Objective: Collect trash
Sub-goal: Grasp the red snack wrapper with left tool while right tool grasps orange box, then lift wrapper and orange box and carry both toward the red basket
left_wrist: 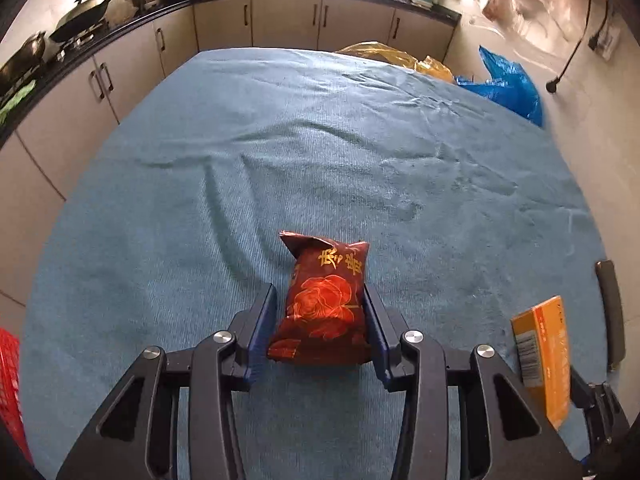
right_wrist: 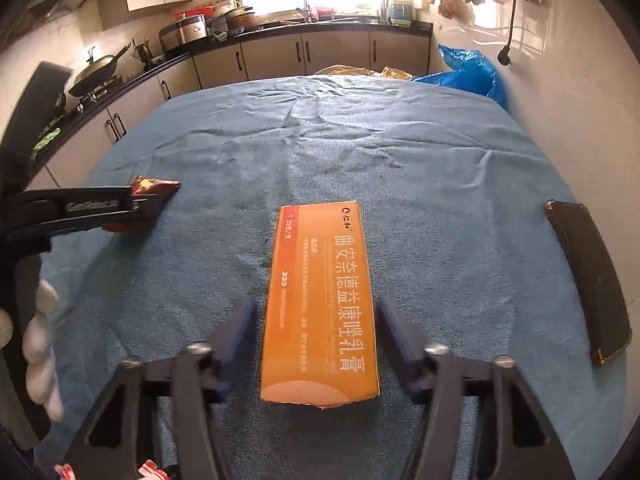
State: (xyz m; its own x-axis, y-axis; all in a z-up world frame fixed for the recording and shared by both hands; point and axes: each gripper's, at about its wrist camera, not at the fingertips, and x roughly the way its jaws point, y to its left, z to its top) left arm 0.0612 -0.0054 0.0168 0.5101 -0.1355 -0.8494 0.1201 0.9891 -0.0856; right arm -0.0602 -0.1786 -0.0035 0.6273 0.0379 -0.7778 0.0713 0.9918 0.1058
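Observation:
A dark red snack packet (left_wrist: 322, 300) with gold flowers and writing sits between the fingers of my left gripper (left_wrist: 320, 300), which is shut on its sides just above the blue cloth. The packet also shows in the right wrist view (right_wrist: 150, 186), held by the left gripper (right_wrist: 120, 208). An orange medicine box (right_wrist: 320, 304) lies lengthwise on the cloth between the fingers of my right gripper (right_wrist: 318, 316). The right jaws stand open, with a gap on each side of the box. The box also shows at the right edge of the left wrist view (left_wrist: 544, 360).
A blue cloth (left_wrist: 320, 152) covers the table. A dark flat phone-like object (right_wrist: 588, 284) lies at the right edge. A red basket (left_wrist: 10, 380) is at the left. Blue and yellow plastic bags (left_wrist: 508, 84) sit beyond the far right edge. Kitchen counters run behind.

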